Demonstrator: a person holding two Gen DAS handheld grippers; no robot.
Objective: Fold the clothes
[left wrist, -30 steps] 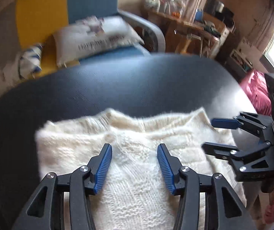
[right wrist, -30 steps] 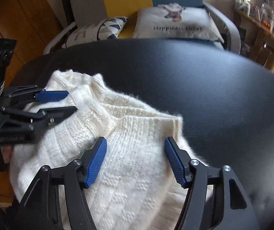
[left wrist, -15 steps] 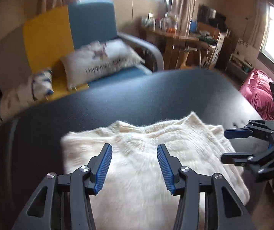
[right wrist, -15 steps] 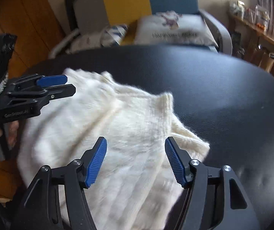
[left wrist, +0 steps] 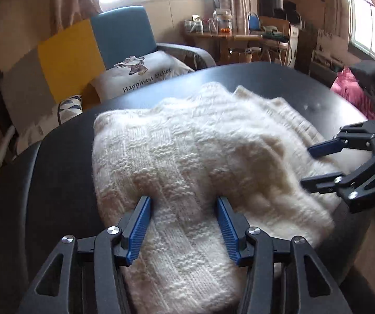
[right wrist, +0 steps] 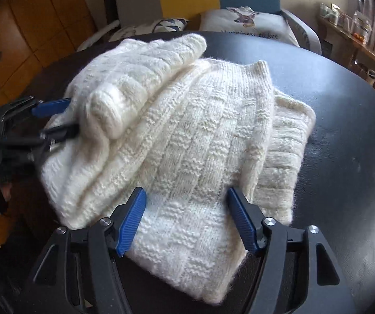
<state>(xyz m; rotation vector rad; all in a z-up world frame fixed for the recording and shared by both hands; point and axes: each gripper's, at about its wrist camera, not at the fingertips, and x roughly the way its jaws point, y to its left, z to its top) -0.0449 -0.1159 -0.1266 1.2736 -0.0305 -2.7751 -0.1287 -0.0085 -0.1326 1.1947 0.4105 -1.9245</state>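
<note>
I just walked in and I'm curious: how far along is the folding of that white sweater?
Mostly done, it seems. The sweater already lies in stacked layers on the black table. Both the left gripper and right gripper are open around its near edge, gripping nothing. Left: perhaps flattening the bulging roll on top.

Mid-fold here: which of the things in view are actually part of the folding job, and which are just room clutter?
Part of the job:
- cream cable-knit sweater, bunched in layers
- black round table beneath it
- left gripper, jaws open
- right gripper, jaws open

Just lying about:
- white "Happiness ticket" cushion
- blue-and-yellow sofa
- pink bundle of fabric
- cluttered wooden desk
</note>
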